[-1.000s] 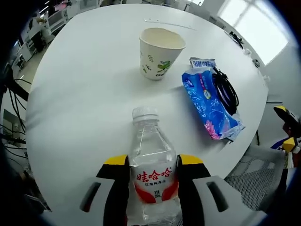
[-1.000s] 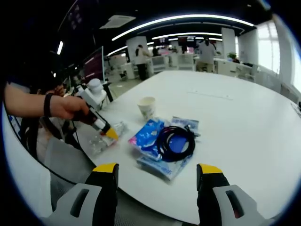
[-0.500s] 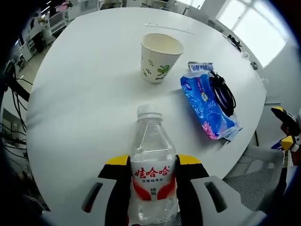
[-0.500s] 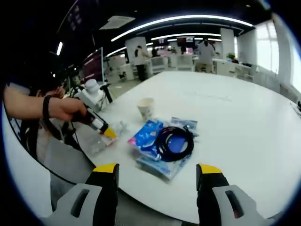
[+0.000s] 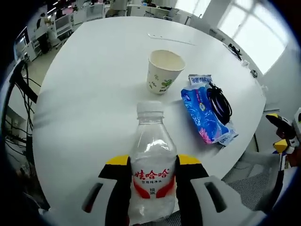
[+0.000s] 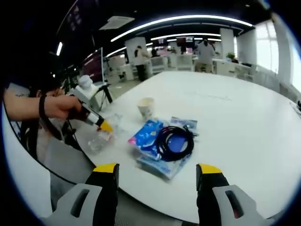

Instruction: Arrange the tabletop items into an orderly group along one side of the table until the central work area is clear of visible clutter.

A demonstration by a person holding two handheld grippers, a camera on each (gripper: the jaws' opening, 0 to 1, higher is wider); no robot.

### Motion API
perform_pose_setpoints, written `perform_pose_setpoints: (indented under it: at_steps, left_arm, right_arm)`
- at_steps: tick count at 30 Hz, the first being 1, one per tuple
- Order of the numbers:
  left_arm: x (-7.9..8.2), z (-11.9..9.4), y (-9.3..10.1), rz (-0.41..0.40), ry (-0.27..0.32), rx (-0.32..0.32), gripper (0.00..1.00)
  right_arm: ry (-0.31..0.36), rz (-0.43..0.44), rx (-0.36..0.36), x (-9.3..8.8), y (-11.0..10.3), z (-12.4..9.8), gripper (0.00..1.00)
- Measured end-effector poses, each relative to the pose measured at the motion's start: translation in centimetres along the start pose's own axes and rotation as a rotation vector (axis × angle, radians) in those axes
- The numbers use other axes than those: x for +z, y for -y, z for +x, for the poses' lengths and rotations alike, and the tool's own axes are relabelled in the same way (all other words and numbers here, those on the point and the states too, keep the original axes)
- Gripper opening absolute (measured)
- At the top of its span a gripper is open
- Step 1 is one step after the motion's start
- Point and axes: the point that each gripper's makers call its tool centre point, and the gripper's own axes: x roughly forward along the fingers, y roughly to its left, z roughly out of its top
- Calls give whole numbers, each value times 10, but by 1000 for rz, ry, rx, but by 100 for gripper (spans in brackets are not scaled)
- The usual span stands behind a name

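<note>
The left gripper (image 5: 151,172) is clamping a light, slippery, squashable water bottle (image 5: 152,165) by its labelled middle above the counter (image 5: 94,94) edge, while the right gripper (image 6: 157,172) is hanging wide open

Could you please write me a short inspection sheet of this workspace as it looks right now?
Surface: white round table, mostly bare.
Job's things: clear bottle with red label; paper cup upright; blue packet lying flat beside the cup.
Clutter: nothing seen beyond these.
Tongs: left tongs shut on the bottle near the table edge; right tongs open, empty, short of the table.
Cables: black cable coiled on the packet.
Surroundings: open office, desks, people standing far back, windows.
</note>
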Motion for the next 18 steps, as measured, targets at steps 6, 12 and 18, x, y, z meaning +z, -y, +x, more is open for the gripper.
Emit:
perform_pose_setpoints:
  at_steps: [6,12,18]
  left_arm:
    - [4,-9,-4,-14,26,6,34]
    - [6,-18,-10,-28,48,12,34]
    - [7,-32,-9,-31,68,29,34]
  right_arm:
    - [2,4,0,0,0,0,68]
    - [5,8,0,0,1,0,68]
    - [8,7,-2,1,2,0,68]
